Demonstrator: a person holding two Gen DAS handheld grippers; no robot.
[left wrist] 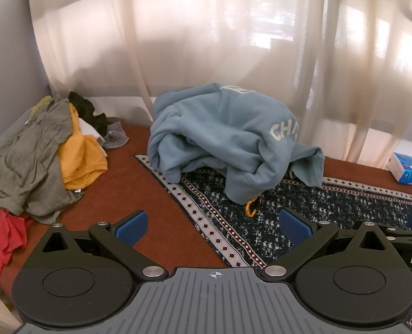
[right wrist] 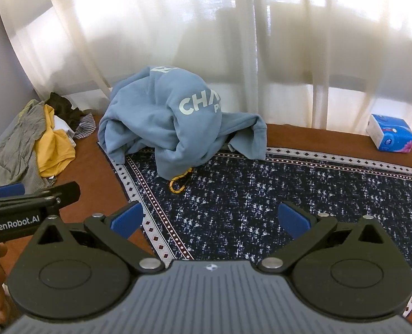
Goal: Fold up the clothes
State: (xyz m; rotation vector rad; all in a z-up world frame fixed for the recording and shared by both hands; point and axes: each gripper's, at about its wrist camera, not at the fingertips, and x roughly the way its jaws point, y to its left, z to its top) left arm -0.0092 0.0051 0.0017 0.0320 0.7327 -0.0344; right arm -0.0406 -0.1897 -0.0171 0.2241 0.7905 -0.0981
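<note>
While I hover: both my grippers empty, short of the cloth.
Left gripper: jaws wide.
Right gripper: jaws wide.
Blue hoodie: crumpled on patterned mat, far corner.
Clothes pile: left, apart.

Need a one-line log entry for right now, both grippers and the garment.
left gripper: open, empty | right gripper: open, empty | blue hoodie: crumpled heap on patterned mat, untouched | clothes pile: left of mat
</note>
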